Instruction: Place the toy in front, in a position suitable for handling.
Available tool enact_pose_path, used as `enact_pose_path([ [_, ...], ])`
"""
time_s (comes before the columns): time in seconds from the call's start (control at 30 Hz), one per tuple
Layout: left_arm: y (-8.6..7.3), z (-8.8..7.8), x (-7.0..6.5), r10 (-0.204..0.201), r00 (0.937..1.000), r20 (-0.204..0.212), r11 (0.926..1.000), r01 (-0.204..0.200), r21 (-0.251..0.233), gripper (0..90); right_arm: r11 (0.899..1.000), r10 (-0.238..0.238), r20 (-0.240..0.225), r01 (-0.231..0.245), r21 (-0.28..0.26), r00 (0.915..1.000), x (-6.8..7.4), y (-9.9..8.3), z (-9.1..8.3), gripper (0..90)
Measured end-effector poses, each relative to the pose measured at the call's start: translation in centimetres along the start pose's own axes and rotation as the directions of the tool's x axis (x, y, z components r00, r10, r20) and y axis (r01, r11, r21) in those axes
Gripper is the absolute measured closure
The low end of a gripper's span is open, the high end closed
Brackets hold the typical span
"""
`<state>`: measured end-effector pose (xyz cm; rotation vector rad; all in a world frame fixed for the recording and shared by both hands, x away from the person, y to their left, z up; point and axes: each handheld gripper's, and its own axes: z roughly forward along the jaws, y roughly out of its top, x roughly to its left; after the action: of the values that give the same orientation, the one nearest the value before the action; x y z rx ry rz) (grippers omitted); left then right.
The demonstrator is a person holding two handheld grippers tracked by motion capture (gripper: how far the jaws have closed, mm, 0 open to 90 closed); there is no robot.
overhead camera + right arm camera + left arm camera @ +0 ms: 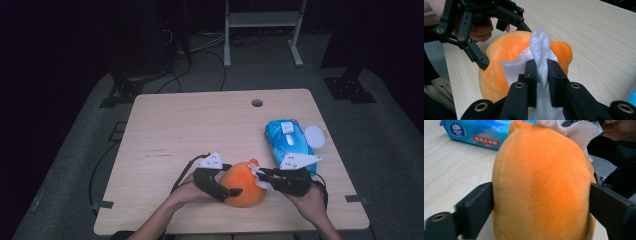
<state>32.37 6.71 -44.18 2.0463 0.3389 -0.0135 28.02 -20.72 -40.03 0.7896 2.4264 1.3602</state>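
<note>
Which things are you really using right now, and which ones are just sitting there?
In use:
orange plush toy, clamped by the left gripper
white wipe, pinched in the right gripper, pressed on the toy

Just sitting there:
blue wipes pack, lid flipped open
wooden table

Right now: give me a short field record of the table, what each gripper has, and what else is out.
left gripper: jaws wide, clamped on both sides of the plush
right gripper: shut on the wipe, bunched between the jaws
plush: orange, round, on the table near the front edge
wipe: white, lies against the plush on its right side
wipe pack: blue, lid open, right of the plush, apart from it
table: light wood, hole near the far edge
</note>
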Motion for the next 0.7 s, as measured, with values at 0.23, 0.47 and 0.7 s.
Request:
enact_pose_path([
  [0.23,1.1,-0.8,-1.2,0.178,0.9758,-0.127,0.9806,-0.187,-0.060,30.8,0.998,0.010,0.028,-0.008,-0.063,0.9996,0.0,0.4,-0.8,78.4],
  [0.47,0.7,-0.7,-1.0,0.201,0.9722,-0.120,0.9787,-0.204,-0.018,31.1,0.999,-0.006,0.023,0.007,-0.049,0.9997,0.3,0.4,0.0,78.4],
  [0.7,0.2,-0.8,-0.2,0.139,0.9838,-0.113,0.9890,-0.144,-0.033,30.5,0.998,0.051,0.048,-0.049,-0.025,0.9976,-0.9,-0.4,0.1,78.3],
])
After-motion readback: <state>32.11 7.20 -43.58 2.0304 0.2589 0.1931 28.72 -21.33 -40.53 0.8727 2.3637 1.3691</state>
